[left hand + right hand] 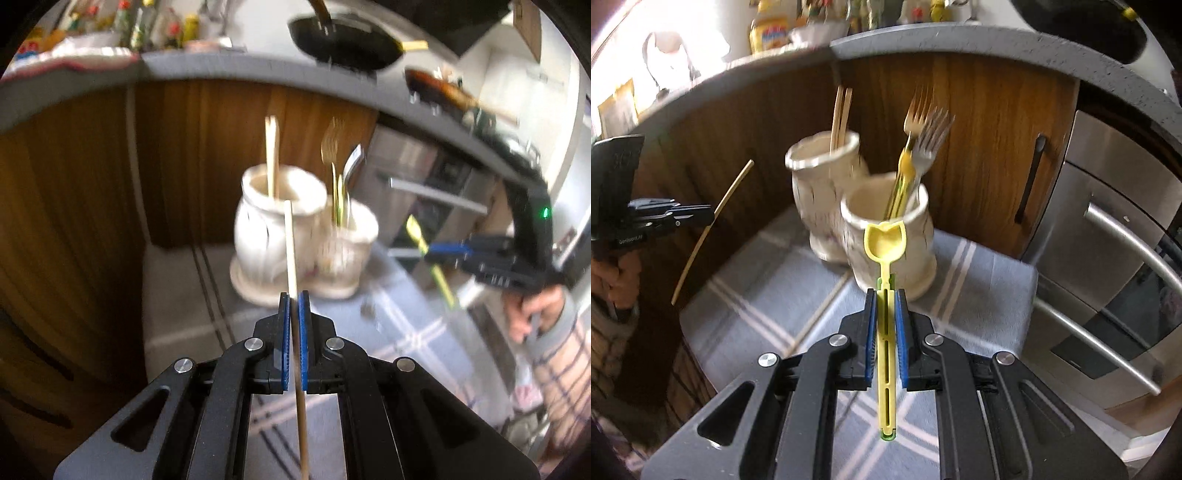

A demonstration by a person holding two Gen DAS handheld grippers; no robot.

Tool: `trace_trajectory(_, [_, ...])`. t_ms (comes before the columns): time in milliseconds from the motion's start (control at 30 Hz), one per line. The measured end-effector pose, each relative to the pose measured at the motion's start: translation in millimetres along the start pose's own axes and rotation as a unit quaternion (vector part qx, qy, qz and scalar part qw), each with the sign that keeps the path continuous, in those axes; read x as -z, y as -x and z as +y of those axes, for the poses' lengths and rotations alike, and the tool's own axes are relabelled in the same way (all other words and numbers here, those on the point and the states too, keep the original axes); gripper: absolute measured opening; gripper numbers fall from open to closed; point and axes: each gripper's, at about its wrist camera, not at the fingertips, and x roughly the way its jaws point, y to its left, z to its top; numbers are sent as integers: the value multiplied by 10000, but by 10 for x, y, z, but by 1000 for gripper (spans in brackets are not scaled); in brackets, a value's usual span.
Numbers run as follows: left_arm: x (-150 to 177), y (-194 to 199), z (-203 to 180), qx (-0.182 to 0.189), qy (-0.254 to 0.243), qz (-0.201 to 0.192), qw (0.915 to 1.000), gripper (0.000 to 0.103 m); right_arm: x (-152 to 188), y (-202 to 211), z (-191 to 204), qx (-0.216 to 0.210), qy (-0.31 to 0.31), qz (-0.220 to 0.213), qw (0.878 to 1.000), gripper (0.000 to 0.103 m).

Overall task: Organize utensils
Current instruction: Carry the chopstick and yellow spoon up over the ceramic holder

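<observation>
left gripper (294,301): blue pads clamped on a thin pale wooden chopstick (290,251), pinched somewhere around its middle, so there's a lot of stick waving free on both sides

right gripper (885,297): pads squeezed together on the flat slotted handle of a yellow plastic spoon (885,243), bowl pointing forward, right in front of the shorter jar

holders: two cream ceramic jars standing side by side and touching on a grey plaid cloth (979,280); the taller cream jar (277,229) has a pair of wooden chopsticks (840,114) in it, the shorter cream jar (886,236) has metal forks (923,125) and some yellow-green handled bits

stray: looks like one more wooden chopstick (816,317) lying on the cloth, too blurry to be sure

risk, chopstick: it's round and skinny, so my guess is it could swivel in the pads and catch the rim of the taller jar instead of dropping in

risk, spoon: the forks lean across the shorter jar's mouth; the spoon bowl could snag on them or knock them out

risk, jars: they look top-heavy with everything sticking up, and a sideways bump from either hand might tip one off the cloth

risk, crowding: both hands are heading for neighbouring jars, so they could clip each other
</observation>
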Motion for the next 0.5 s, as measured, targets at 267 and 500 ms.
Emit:
trace_trajectory(267, [-396, 102, -1, 0, 83, -908, 9958, 5, -282, 32, -102, -274, -413, -772, 9958, 9])
trace_trajectory(500, [-822, 34, 10, 51, 276, -1590, 9869, 5, -541, 72, -117, -338, -619, -1452, 9869, 9])
